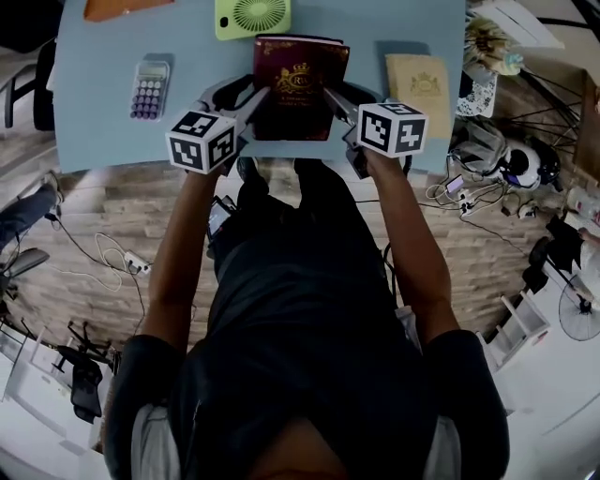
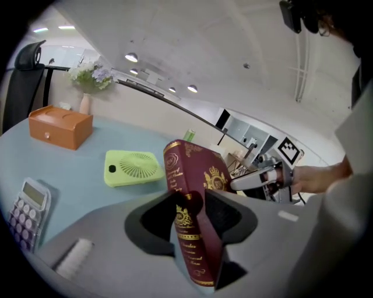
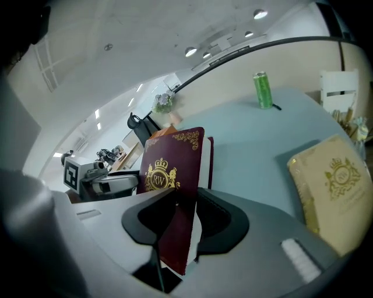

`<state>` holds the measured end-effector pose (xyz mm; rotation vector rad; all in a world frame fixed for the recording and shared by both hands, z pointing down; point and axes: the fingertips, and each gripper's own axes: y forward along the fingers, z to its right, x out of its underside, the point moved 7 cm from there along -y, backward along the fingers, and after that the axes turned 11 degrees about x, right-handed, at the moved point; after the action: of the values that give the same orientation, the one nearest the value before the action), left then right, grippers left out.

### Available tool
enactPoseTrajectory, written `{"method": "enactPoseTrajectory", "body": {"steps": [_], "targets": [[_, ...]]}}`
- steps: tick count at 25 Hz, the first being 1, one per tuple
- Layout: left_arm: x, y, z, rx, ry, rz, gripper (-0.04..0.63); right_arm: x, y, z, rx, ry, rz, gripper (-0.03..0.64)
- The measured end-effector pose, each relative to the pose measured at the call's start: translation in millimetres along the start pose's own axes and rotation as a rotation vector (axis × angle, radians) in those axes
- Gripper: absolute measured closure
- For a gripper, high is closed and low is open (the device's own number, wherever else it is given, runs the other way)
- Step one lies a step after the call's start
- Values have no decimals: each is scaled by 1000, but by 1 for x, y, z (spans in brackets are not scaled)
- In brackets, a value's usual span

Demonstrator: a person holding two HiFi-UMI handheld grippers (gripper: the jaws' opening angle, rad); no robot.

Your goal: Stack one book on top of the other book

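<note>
Clamping the red book [image 1: 298, 89] from either side, left gripper [image 1: 246, 105] and right gripper [image 1: 339, 103] hold it over the tabletop [image 1: 103, 56], fingers [image 3: 224, 221] tight on its edges (tan book [image 1: 419, 82] lies to its right).

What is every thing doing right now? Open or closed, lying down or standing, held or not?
Red book: closed, held at both sides, tilted up off the table.
Tan book: closed, lying flat, untouched.
Left gripper: shut on the red book.
Right gripper: shut on the red book.
Fan: lying flat.
Calculator: lying face up.
Can: standing upright.
Orange box: closed.
</note>
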<state>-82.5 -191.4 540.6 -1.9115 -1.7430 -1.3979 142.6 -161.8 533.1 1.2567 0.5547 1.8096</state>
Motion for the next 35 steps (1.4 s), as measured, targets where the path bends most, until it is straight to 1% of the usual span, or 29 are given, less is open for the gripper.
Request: {"method": "enactPoseTrajectory", "body": {"steps": [7,12,17,30,35], "targets": [[-21,30,29,68,62,-11,388,-4,-38,29,53,25,68,506],[-31,51,43,99,77,-14,388,-10,-55,48,75,37,84,506],[-35,79,61,141,95,-35,388,-11,-74,75,107,51,98,506],[-29,156,91,242,95,-106,388,-8,-105,146,180,92,83,506],[-26,170,99,269,89,-130,388,-4,-113,161,208,105,72,506]]}}
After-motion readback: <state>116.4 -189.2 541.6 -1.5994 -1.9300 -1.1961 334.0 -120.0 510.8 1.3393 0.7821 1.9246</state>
